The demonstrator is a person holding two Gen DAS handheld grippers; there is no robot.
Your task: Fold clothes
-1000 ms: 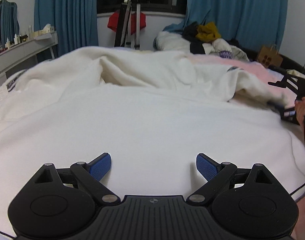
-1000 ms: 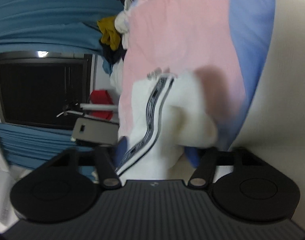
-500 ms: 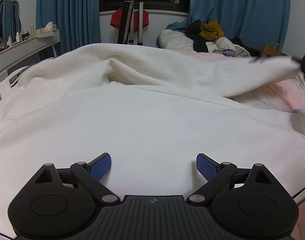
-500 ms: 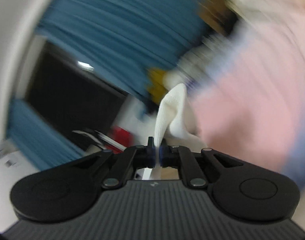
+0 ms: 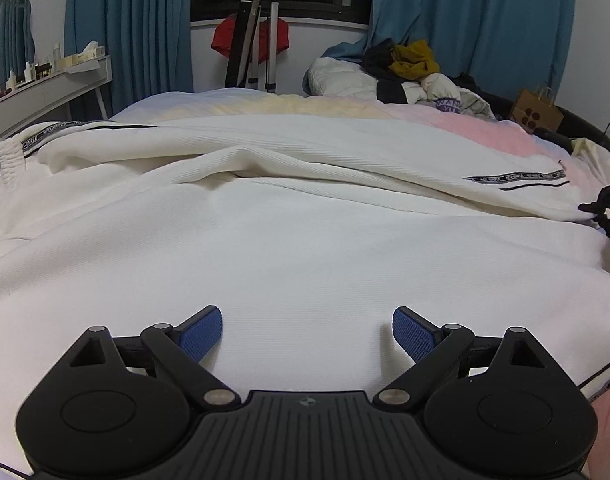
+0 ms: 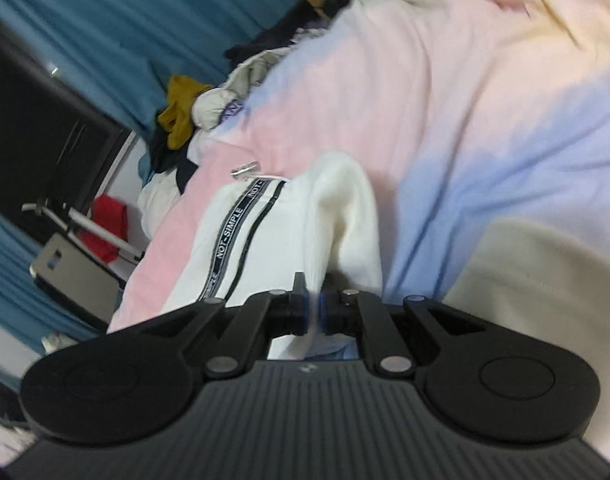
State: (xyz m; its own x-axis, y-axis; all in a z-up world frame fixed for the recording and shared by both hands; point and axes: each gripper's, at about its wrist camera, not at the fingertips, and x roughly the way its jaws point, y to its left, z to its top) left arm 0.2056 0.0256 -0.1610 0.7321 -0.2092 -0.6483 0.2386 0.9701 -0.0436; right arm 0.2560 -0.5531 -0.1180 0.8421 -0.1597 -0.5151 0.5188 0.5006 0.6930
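A large white garment [image 5: 289, 232] with black-and-white striped trim lies spread across the bed. My left gripper [image 5: 307, 330] is open and empty, low over its near part. My right gripper [image 6: 313, 312] is shut on the white sleeve [image 6: 333, 208], close to the lettered stripe [image 6: 233, 232]. In the left wrist view the right gripper [image 5: 603, 210] shows at the far right edge, holding the sleeve end [image 5: 545, 196] stretched out flat over the pink sheet.
A pile of mixed clothes [image 5: 409, 72] sits at the far end of the bed. A tripod [image 5: 251, 36] with a red cloth stands by the window. A shelf [image 5: 45, 80] runs along the left wall. A brown paper bag [image 5: 539, 110] stands at far right.
My right gripper closed on the sleeve, lifted it, then pulled it out to the right and lowered it flat. The bunched fold on the garment has straightened. My left gripper stayed open.
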